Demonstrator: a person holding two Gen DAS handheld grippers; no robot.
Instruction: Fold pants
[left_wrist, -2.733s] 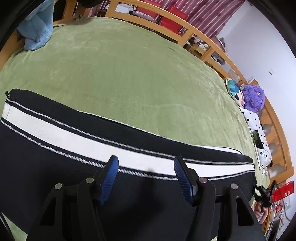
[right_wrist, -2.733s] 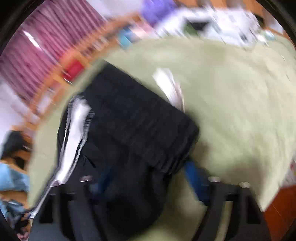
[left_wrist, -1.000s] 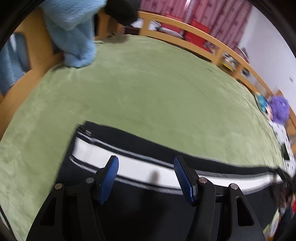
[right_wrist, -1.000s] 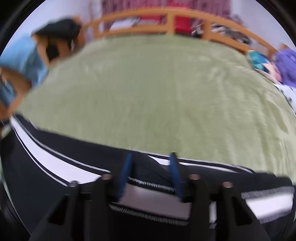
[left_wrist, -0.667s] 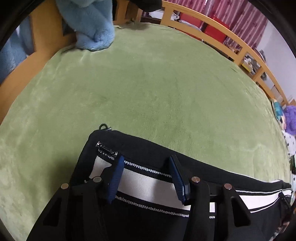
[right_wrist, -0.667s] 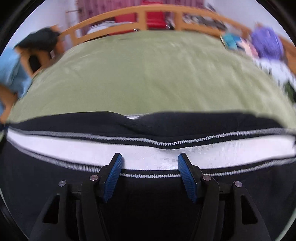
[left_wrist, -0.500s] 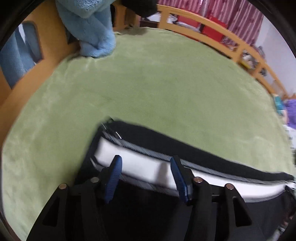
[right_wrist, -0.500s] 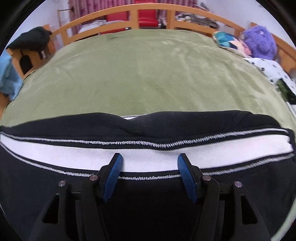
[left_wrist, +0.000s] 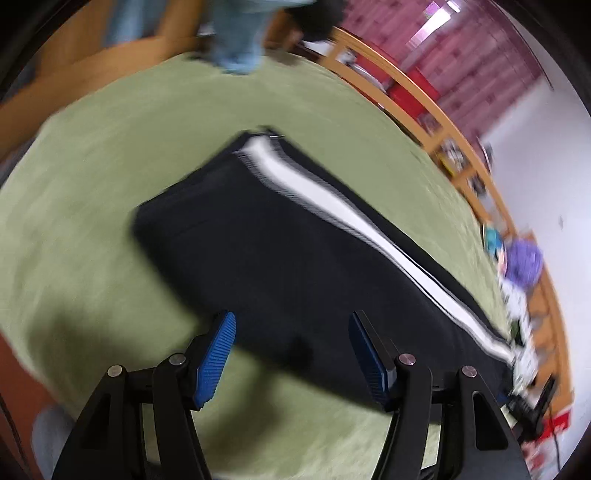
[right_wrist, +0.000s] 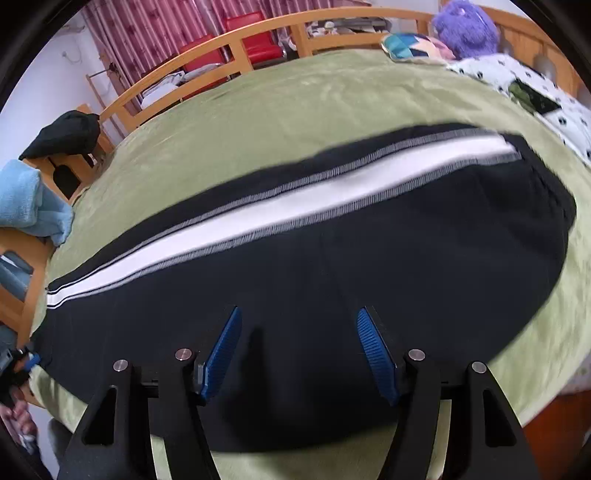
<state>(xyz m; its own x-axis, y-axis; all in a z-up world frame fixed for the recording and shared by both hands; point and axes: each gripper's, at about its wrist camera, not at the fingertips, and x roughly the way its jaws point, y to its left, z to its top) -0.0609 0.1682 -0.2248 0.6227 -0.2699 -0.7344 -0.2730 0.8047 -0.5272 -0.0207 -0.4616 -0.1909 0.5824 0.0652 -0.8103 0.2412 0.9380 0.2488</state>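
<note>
Black pants (right_wrist: 369, 266) with a white side stripe (right_wrist: 280, 210) lie flat on the green blanket (right_wrist: 314, 110) of a bed, stretched out long across the near part of it. They look folded lengthwise already, leg on leg, with the stripe running along the far edge; that is a judgement from the single narrow shape, since the layers themselves cannot be told apart. What seems left is folding the length over, end to end, 1 or 2 times.

Both claws hold nothing. The left claw (left_wrist: 291, 350) hangs wide above the near edge of the pants, toward one end, and this view is blurred. The right claw (right_wrist: 299, 350) is also wide, over the dark cloth near the middle.

Around the bed runs a wooden rail (right_wrist: 236, 44). A blue towel (right_wrist: 26, 206) and a dark garment (right_wrist: 66, 133) sit at one end; a purple plush toy (right_wrist: 465, 26) and a spotted cloth (right_wrist: 517, 81) lie at the other. None of these touch the pants, and the blanket beyond them is open, so nothing seems to block a fold.
</note>
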